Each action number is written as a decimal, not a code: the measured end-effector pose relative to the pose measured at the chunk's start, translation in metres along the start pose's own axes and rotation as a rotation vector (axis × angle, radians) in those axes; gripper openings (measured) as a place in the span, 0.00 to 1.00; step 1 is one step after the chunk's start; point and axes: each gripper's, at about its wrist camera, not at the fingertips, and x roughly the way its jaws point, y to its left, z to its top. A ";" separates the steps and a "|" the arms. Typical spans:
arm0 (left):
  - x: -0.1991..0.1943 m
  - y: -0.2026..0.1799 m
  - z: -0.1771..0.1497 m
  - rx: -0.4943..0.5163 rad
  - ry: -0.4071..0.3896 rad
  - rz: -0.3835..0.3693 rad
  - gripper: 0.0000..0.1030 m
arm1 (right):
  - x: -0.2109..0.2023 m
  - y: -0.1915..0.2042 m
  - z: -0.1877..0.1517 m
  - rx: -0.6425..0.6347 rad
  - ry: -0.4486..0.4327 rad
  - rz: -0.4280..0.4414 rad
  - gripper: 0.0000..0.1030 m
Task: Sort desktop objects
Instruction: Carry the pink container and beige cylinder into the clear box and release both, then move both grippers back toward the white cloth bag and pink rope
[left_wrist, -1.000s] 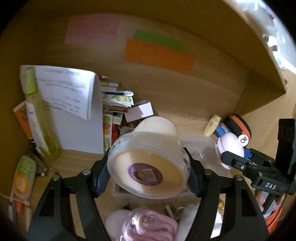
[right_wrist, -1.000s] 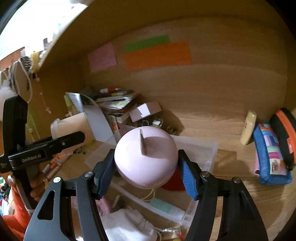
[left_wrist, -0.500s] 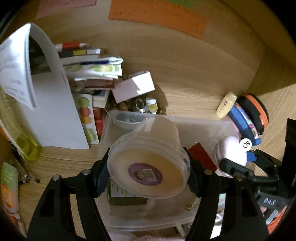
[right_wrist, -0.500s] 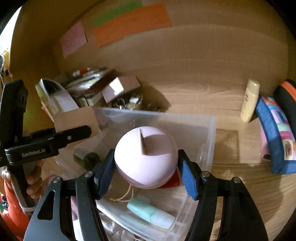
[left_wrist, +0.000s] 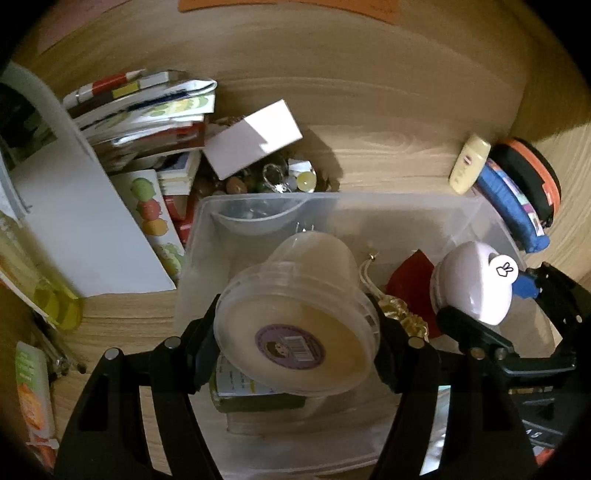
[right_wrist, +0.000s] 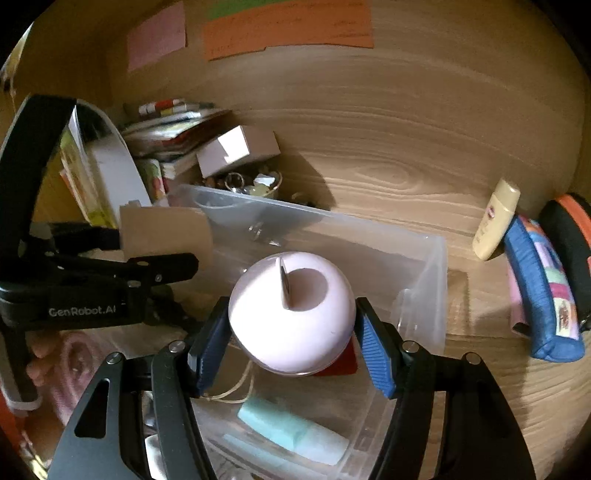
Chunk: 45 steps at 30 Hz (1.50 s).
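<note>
My left gripper (left_wrist: 295, 343) is shut on a clear round tub (left_wrist: 295, 325) with a cream filling and a purple label, held over the clear plastic bin (left_wrist: 406, 210). My right gripper (right_wrist: 291, 332) is shut on a pink round case (right_wrist: 291, 317), held over the same bin (right_wrist: 424, 266). The pink case (left_wrist: 472, 284) and the right gripper also show at the right in the left wrist view. The tub (right_wrist: 166, 236) and the left gripper show at the left in the right wrist view. In the bin lie a teal tube (right_wrist: 291, 432), a red piece (left_wrist: 413, 273) and a dark green bottle (left_wrist: 255, 398).
A pile of books and papers (left_wrist: 140, 122) and a small white box (left_wrist: 255, 140) stand at the back left. A dish of trinkets (left_wrist: 273, 177) sits behind the bin. A cream bottle (left_wrist: 469, 162), a blue pouch (left_wrist: 513, 206) and an orange-black case (left_wrist: 532, 173) lie at the right.
Both grippers have moved forward and tilted down over the bin with their objects still held. The bin's inside now fills the lower view.
</note>
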 end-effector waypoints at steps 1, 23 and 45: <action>0.001 0.000 0.000 0.000 0.004 0.002 0.67 | 0.001 0.001 -0.001 -0.009 0.000 -0.012 0.60; -0.044 -0.002 -0.001 0.001 -0.088 0.048 0.71 | -0.023 0.013 0.000 -0.077 -0.127 -0.120 0.93; -0.147 0.063 -0.070 -0.135 -0.226 0.052 0.92 | -0.089 0.012 -0.001 -0.020 -0.210 -0.073 1.00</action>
